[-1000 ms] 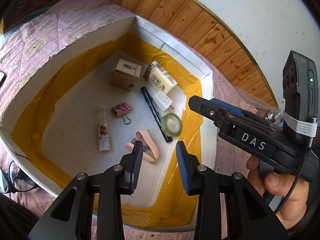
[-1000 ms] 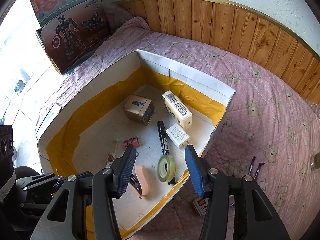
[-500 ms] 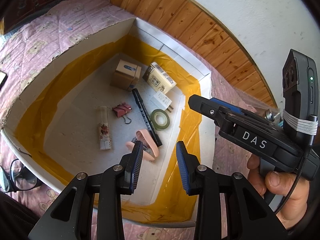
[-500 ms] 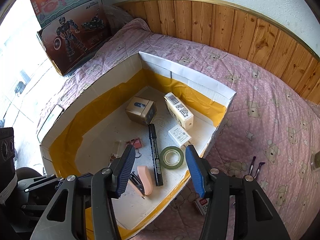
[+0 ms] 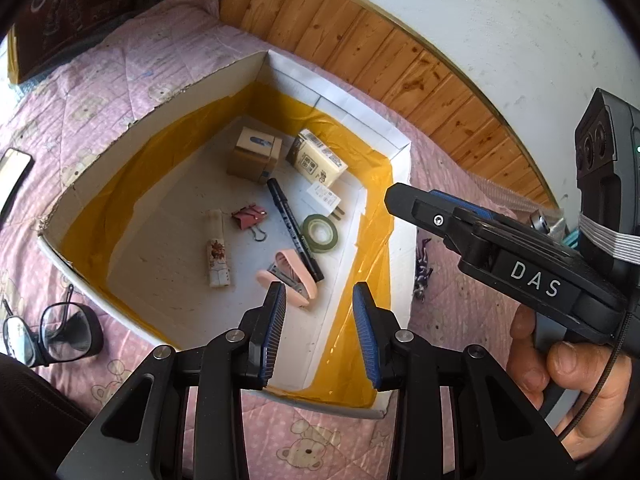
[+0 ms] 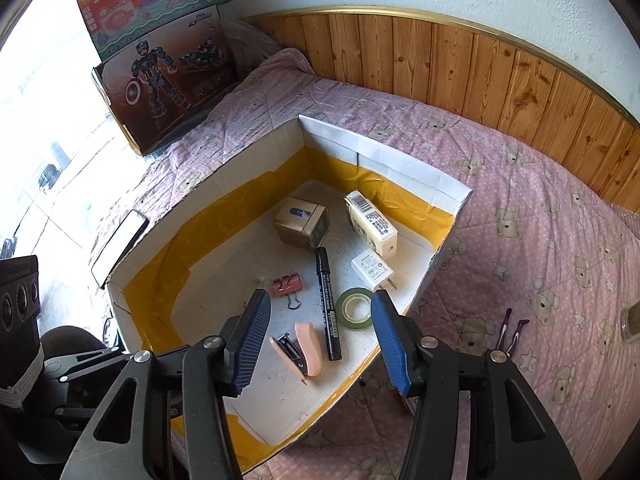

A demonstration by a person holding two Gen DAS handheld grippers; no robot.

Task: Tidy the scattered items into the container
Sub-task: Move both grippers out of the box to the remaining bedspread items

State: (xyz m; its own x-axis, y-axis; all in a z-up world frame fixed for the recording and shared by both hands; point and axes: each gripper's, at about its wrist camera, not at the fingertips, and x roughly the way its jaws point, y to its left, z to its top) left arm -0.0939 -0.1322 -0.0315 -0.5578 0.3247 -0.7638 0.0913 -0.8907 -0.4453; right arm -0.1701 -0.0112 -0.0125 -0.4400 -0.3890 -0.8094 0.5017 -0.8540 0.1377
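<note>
A bed covered by a pink bear-print quilt (image 6: 520, 208) is being shown against wood panelling and a white wall; toy boxes (image 6: 160, 64) are leaning at ten o'clock in the right wrist view. The white cardboard box (image 6: 384, 160), lined with yellow tape, is lying open at the centre; a black marker (image 6: 329, 304), a green tape roll (image 6: 355, 309), a pink stapler (image 6: 300, 350), a red binder clip (image 6: 286, 285), a white charger (image 6: 372, 271), a small brown carton (image 6: 302, 226) and a cream carton (image 6: 370, 222) are already being held inside it. The left gripper (image 5: 320, 332) is being kept partly open with nothing between its pads; the right gripper (image 6: 320, 344) is being held wide open and empty, above the box. The step in hand is judged to be the pause between one drop and the next pick; purple hair clips (image 6: 512, 330) are lying on the quilt at three o'clock of the box, eyeglasses (image 5: 48, 332) at eight o'clock and a phone (image 5: 14, 176) at nine o'clock in the left wrist view; a sideways reach and a low, narrow pinch are likely being called for.
</note>
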